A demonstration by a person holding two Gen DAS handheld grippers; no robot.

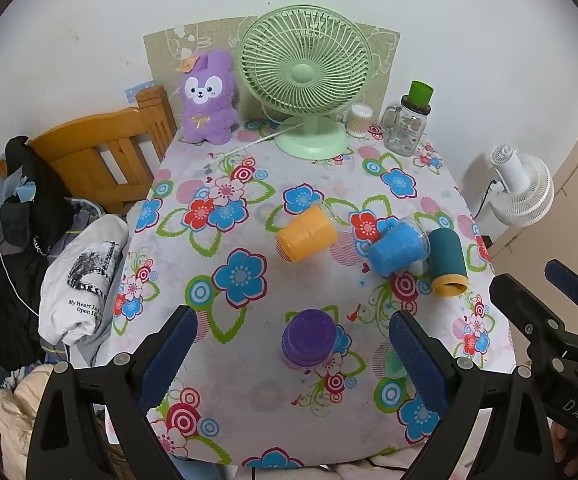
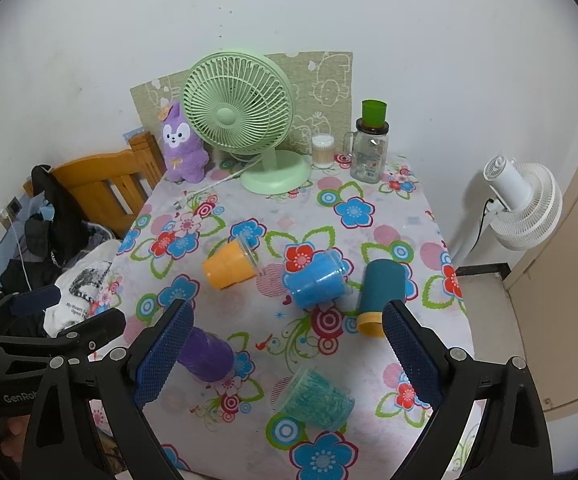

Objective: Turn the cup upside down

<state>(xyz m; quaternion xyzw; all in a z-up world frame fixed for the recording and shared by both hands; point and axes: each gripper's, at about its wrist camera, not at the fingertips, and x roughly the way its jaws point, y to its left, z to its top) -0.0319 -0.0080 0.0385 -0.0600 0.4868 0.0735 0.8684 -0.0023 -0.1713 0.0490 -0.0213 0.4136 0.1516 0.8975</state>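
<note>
A purple cup (image 1: pixel 309 339) stands upside down on the floral table (image 1: pixel 249 184) between the fingers of my open, empty left gripper (image 1: pixel 293 356), which hovers above it. It also shows in the right wrist view (image 2: pixel 207 354). An orange cup (image 1: pixel 307 239) and a blue cup (image 1: pixel 397 249) lie on their sides. A dark teal cup with a yellow rim (image 1: pixel 447 263) lies tipped beside the blue one. A clear teal cup (image 2: pixel 315 397) lies on its side between the fingers of my open right gripper (image 2: pixel 289 356).
A green desk fan (image 1: pixel 305 80), a purple plush rabbit (image 1: pixel 208 98), a cotton swab jar (image 1: pixel 359 120) and a glass mug with a green lid (image 1: pixel 407 126) stand along the back edge. A wooden bed frame with clothes (image 1: pixel 101 152) is left. A white fan (image 1: pixel 523 190) is right.
</note>
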